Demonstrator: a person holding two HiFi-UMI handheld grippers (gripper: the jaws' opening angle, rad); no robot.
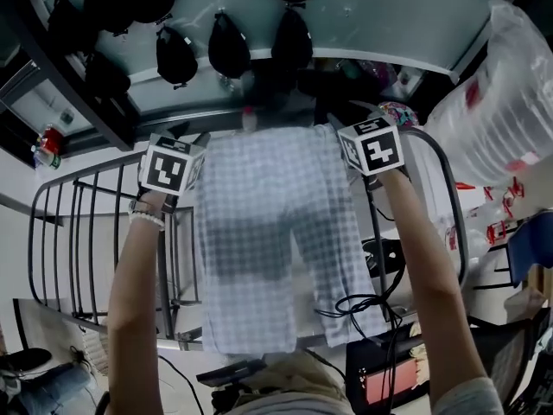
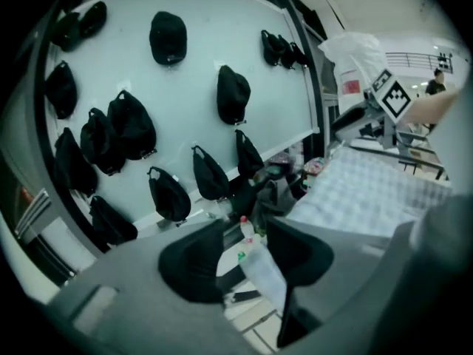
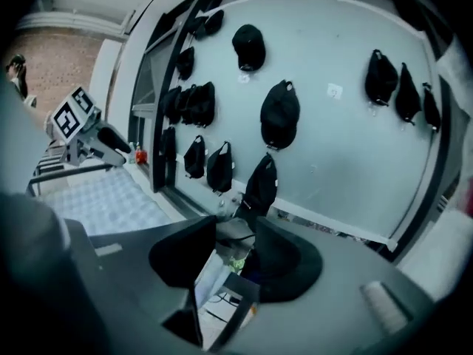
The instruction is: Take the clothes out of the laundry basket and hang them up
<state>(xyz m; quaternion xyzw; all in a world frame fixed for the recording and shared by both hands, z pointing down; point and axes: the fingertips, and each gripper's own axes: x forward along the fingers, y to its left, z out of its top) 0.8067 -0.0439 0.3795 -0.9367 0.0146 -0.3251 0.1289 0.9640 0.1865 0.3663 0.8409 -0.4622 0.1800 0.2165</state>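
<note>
1. The left gripper (image 2: 245, 231) has its jaws standing wide apart. Nothing sits between them but a view of floor and bottles beyond. The right gripper (image 3: 235, 235) is likewise parted and empty.
2. Each gripper sits just beside a far top corner of the checked garment (image 1: 259, 232), left one at the left corner and right one at the right. I judge the cloth to be let go and the hanging step nearly done.
3. The garment lies draped over the drying rack (image 1: 78, 232), spread flat between the two grippers and hanging down toward the near side. The laundry basket is not in sight.
4. To finish well, draw both grippers straight back and clear of the corners, so that no jaw catches the fabric and drags it off the rail.
5. Check that both sides hang level. The near right edge looks longer and a little rumpled, so a light tug there should even it.
6. Mind the black cables (image 1: 363, 305) near that right hem and keep the cloth free of them.
7. The wall of black caps (image 1: 229, 46) stands beyond the rack, well out of the way.
</note>
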